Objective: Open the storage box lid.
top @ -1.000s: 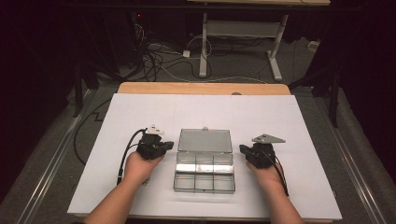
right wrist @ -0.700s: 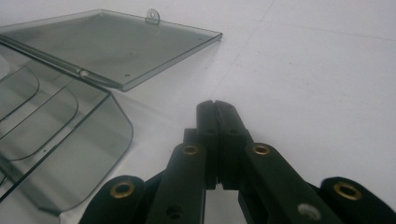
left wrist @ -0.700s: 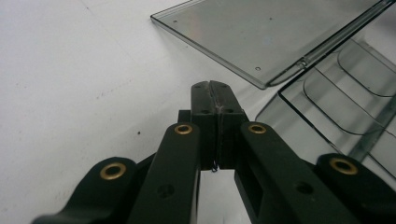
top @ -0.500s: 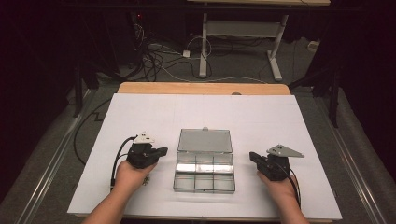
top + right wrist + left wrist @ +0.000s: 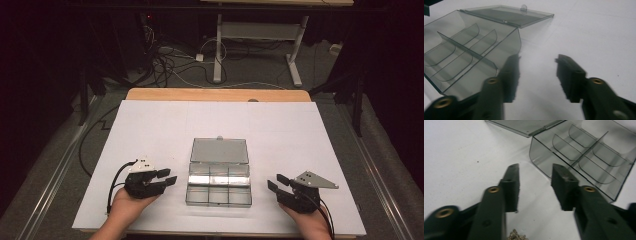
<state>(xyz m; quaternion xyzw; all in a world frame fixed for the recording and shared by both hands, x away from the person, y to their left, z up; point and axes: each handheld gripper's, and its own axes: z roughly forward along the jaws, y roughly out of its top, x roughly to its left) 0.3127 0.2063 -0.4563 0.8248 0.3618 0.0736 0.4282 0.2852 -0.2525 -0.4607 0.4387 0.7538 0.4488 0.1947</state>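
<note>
Clear plastic compartment box (image 5: 219,176) lies open mid-table (image 5: 150,125) between our claws; left claw (image 5: 168,177) and right claw (image 5: 275,182) have just been opening, empty. We should approach squarely, gripping its walls.

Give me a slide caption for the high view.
Open, empty clear compartment box on a white table, flanked by left claw and right claw, both open.

— What sits ahead of the right gripper (image 5: 537,65)?
— A clear compartment box (image 5: 469,53), its lid (image 5: 506,15) folded flat open behind it on the white tabletop (image 5: 594,32).
— And the jaws?
— Parted after just opening, nothing between them. The left jaw hangs just beside the box's near corner; the other hangs over bare white surface.
</note>
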